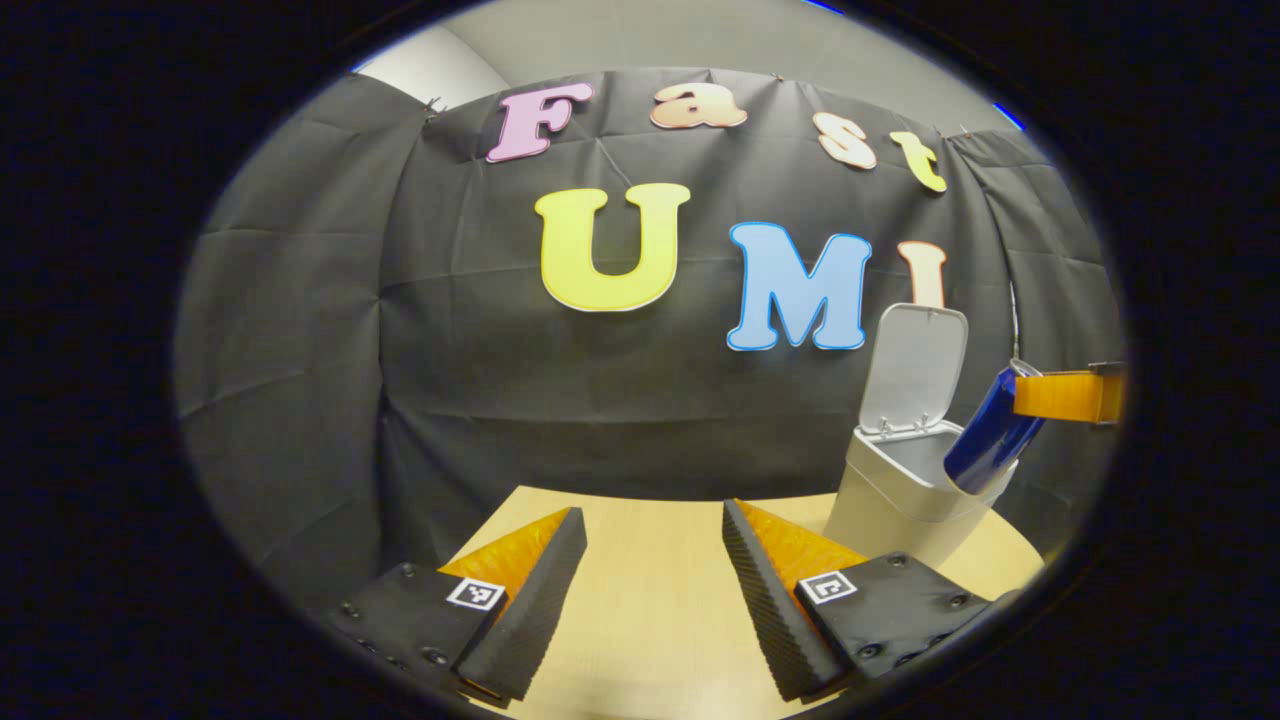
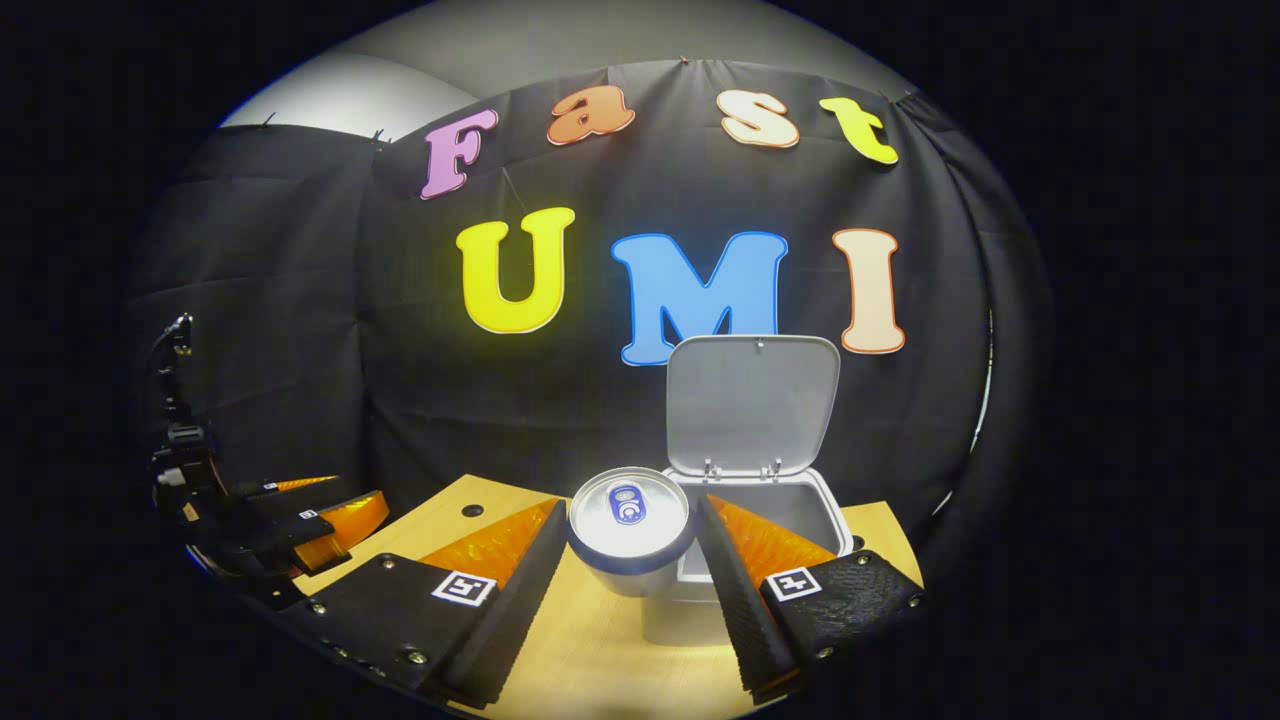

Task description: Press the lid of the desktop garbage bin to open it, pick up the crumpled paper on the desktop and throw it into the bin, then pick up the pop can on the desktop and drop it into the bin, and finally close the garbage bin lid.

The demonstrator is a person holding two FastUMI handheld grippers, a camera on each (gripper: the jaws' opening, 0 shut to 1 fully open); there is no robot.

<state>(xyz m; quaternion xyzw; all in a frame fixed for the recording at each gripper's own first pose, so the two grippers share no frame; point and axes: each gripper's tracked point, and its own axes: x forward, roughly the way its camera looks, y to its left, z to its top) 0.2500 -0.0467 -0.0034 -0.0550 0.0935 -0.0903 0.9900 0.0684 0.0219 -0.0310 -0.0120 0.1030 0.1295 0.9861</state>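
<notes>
We hold the pop can (image 2: 630, 520), gripped by the right gripper (image 2: 628, 545), tilted over the open bin (image 1: 905, 495) at centre frame for release; the left gripper (image 1: 650, 560) waits with jaws apart.

A light wooden tabletop (image 1: 650, 600) fills the lower middle of the left gripper view; black cloth (image 1: 450, 380) hangs behind it across the centre, creased in folds; above the cloth, at the top, a pale grey wall (image 1: 640, 40); in the right gripper view, a small dark hole (image 2: 471, 510), perhaps a cable port, marks the tabletop at lower left.
</notes>
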